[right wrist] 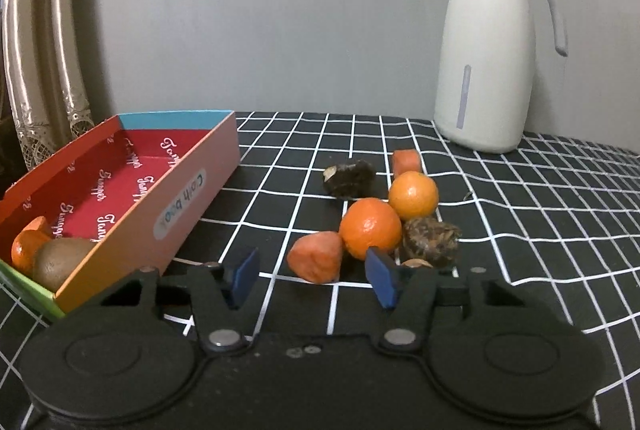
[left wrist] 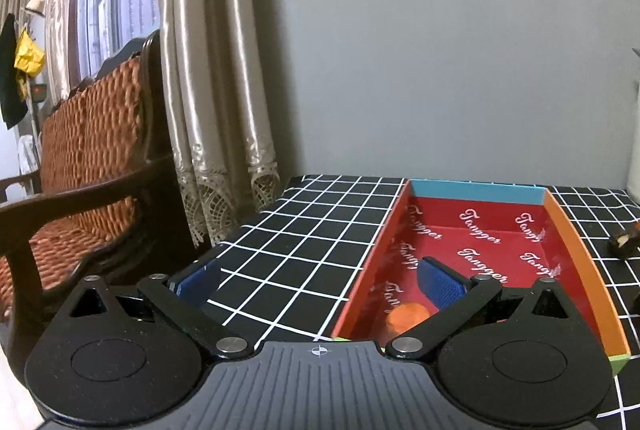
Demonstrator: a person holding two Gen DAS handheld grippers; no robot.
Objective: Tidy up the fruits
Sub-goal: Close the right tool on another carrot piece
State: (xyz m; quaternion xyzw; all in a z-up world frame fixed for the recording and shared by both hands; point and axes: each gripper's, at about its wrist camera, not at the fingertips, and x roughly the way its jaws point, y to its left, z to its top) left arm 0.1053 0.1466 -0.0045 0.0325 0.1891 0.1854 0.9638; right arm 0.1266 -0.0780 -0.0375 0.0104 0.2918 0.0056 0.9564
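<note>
In the left wrist view my left gripper (left wrist: 318, 282) stands open with nothing between its pads. Its right pad (left wrist: 440, 284) hangs inside the red-lined box (left wrist: 576, 250), above an orange fruit piece (left wrist: 406, 316). In the right wrist view my right gripper (right wrist: 313, 278) is open, low over the checked cloth. An orange-red chunk (right wrist: 316, 256) lies just beyond the gap between its pads, touching neither. Behind it sit two oranges (right wrist: 370, 228) (right wrist: 413, 195), two dark brown fruits (right wrist: 430, 240) (right wrist: 350, 178) and another orange-red chunk (right wrist: 406, 160). The box (right wrist: 192, 190) at left holds a kiwi (right wrist: 60, 262) and an orange piece (right wrist: 28, 246).
A tall cream jug (right wrist: 488, 46) stands at the back right against the grey wall. Left of the table are curtains (left wrist: 208, 90) and a woven wooden chair (left wrist: 88, 150). A dark fruit (left wrist: 624, 244) lies to the right of the box in the left wrist view.
</note>
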